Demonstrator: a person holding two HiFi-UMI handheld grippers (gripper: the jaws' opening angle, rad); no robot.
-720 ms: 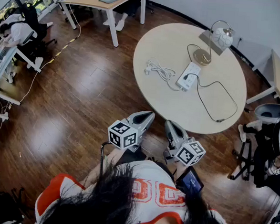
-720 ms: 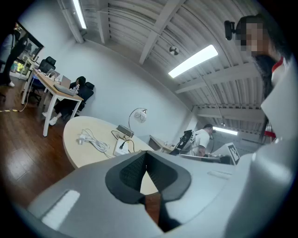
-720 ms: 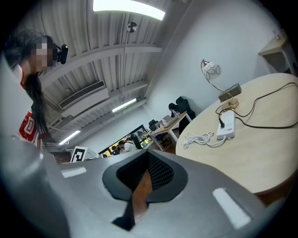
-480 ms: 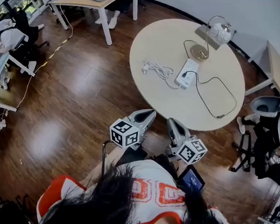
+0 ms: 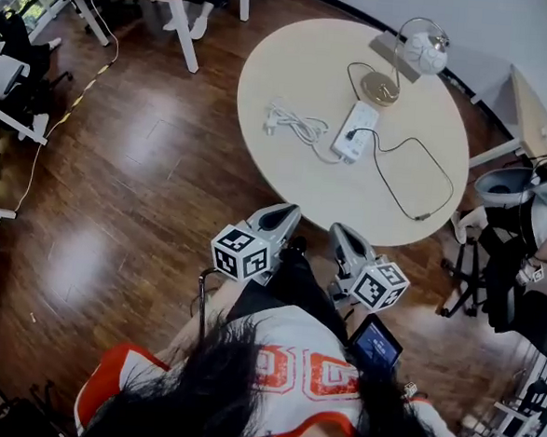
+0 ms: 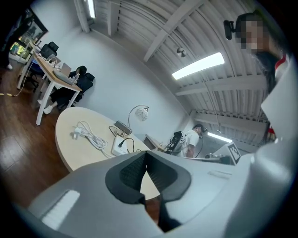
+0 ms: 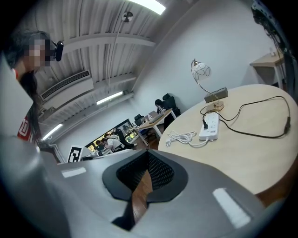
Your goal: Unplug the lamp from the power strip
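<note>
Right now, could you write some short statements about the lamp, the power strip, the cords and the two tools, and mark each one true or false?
1. A black plug sits in the power strip. True.
2. The lamp lies on the floor. False: the lamp stands upright on the round table.
3. The left tool and the right tool are both shut and empty. True.
4. The right tool grips the white cord. False: the white cord lies bundled on the table, beside the power strip.
</note>
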